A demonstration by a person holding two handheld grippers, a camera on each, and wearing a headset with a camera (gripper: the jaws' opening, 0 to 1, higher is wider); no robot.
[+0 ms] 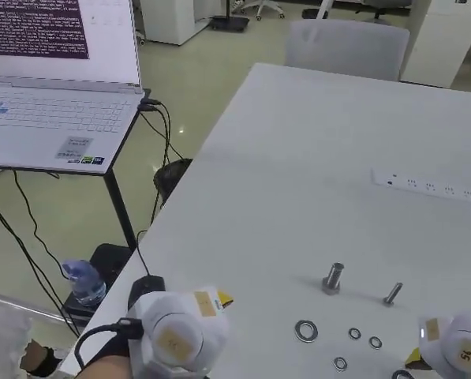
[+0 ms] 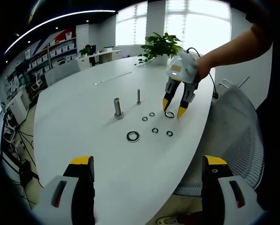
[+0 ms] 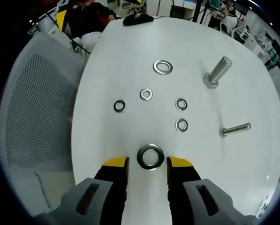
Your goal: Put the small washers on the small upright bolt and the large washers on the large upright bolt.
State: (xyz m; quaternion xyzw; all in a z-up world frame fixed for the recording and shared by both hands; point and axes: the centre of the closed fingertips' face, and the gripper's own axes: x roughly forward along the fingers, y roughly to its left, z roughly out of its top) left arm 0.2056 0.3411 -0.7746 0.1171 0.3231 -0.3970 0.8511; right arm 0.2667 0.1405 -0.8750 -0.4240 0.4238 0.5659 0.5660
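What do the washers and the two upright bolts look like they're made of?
The washers look like steel: shiny silver with bright glints. The large bolt and small bolt seem grey metal too, probably steel, with a duller sheen.

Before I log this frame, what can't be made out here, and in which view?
- Head view: the bottom edge cuts off the right tool at its jaws, and most of the large washer between them.
- Head view: the left tool hides its own jaws under its housing.
- Head view: the laptop screen text is too small to read.
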